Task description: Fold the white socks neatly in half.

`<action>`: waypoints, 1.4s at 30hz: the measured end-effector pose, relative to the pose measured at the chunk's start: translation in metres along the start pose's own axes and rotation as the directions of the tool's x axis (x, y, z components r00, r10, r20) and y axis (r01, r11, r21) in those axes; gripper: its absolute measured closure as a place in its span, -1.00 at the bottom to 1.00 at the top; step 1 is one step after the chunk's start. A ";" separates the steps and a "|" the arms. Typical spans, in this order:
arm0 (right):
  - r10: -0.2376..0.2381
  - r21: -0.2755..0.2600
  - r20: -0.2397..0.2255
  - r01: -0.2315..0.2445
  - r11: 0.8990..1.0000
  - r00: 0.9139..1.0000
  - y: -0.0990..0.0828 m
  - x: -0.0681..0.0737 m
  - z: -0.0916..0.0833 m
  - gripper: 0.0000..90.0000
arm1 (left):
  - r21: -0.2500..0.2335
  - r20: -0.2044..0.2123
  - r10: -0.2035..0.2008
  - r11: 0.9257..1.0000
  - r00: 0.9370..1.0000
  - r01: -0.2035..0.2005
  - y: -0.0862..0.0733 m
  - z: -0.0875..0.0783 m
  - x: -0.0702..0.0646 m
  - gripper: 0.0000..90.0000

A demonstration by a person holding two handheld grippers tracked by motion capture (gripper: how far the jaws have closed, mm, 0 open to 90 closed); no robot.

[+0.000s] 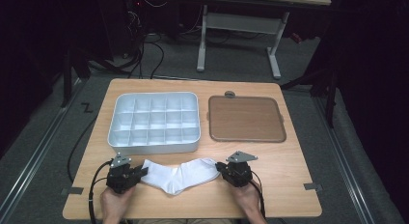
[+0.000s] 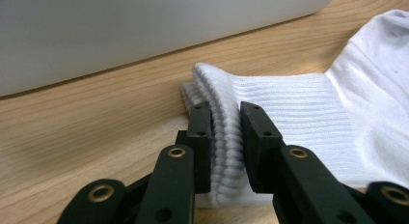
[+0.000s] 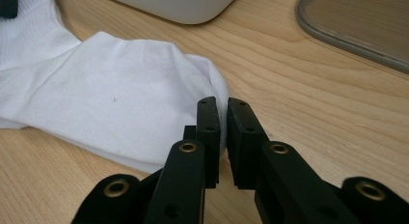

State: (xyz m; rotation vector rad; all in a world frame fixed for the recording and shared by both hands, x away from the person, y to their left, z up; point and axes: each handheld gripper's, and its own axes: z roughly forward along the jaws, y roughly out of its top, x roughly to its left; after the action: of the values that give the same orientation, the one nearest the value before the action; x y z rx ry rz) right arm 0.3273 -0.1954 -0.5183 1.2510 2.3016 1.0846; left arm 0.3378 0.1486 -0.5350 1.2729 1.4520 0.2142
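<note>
Two tongs grip one white sock, which lies flat on the table just in front of the grey divided tray, and everything here is placed by that sock. At its left end, the left tongs are clamped on the ribbed cuff; the left gripper view shows the ribbed layers squeezed between the two black jaws. The sock's body runs rightward from there with a bend at the heel, resting on the wood rather than hanging. At its right end, the right tongs are closed on the toe, with a thin fold of white fabric pinched between the nearly touching jaws in the right gripper view. Beyond the sock, behind it and to the left, the tray's compartments look empty; behind it and to the right lies a brown lid, apart from the tray. By my reading, the grasp at both ends is done and little else: the sock is neither folded nor rolled, nothing is stowed, and the tray is uncovered. What seems left is to fold the sock, set it into a compartment and perhaps close the tray.
</note>
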 end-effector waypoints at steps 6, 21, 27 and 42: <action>0.015 -0.007 0.021 -0.015 1.000 1.000 -0.004 -0.007 -0.006 0.88 | 0.018 0.016 0.014 1.000 1.000 -0.015 -0.004 0.008 -0.011 0.67; 0.070 -0.002 0.068 -0.070 0.998 0.995 -0.022 -0.031 -0.024 0.88 | 0.035 0.063 0.018 0.999 0.998 -0.020 -0.013 0.028 -0.032 0.67; 0.083 -0.004 0.083 -0.083 0.997 0.993 -0.026 -0.037 -0.029 0.88 | 0.041 0.077 0.021 0.999 0.997 -0.024 -0.015 0.033 -0.037 0.67; 0.121 -0.012 0.125 -0.120 0.993 0.985 -0.033 -0.053 -0.039 0.88 | 0.046 0.105 0.017 0.999 0.994 -0.022 -0.021 0.045 -0.049 0.64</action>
State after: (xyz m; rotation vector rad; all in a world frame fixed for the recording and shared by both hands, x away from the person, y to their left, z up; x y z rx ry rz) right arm 0.3162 -0.2682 -0.5214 1.4306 2.1540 1.0174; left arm 0.3510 0.0802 -0.5367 1.3176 1.3629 0.1251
